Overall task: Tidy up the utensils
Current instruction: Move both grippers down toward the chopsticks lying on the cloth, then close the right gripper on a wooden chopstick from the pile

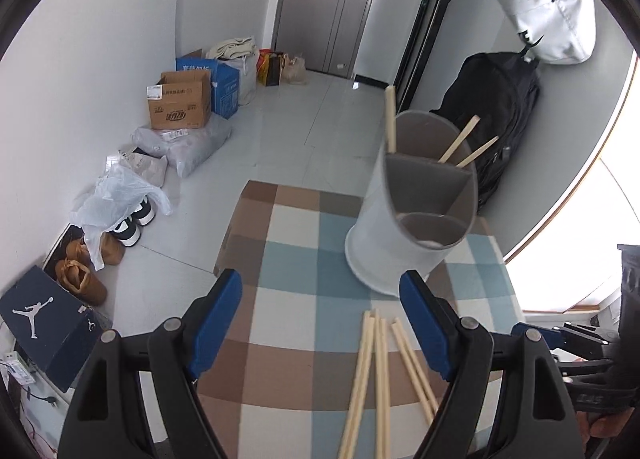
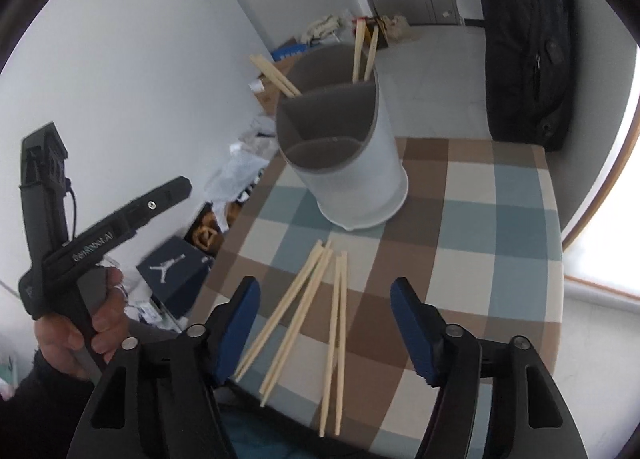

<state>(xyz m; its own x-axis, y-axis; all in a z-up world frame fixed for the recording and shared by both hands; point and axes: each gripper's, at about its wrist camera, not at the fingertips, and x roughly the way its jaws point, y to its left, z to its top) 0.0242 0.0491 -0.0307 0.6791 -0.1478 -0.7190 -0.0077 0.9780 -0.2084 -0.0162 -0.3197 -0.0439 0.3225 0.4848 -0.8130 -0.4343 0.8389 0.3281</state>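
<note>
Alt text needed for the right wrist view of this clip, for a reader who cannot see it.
The open right gripper hovers over loose wooden chopsticks lying on a checked tablecloth. Beyond them stands a white divided utensil holder with chopsticks already in its back compartment; the person's left hand holds the left gripper's handle at left.

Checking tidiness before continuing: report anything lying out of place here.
Loose chopsticks lie scattered and crossed on the checked tablecloth, outside the white holder; others already stand in its rear compartment.
</note>
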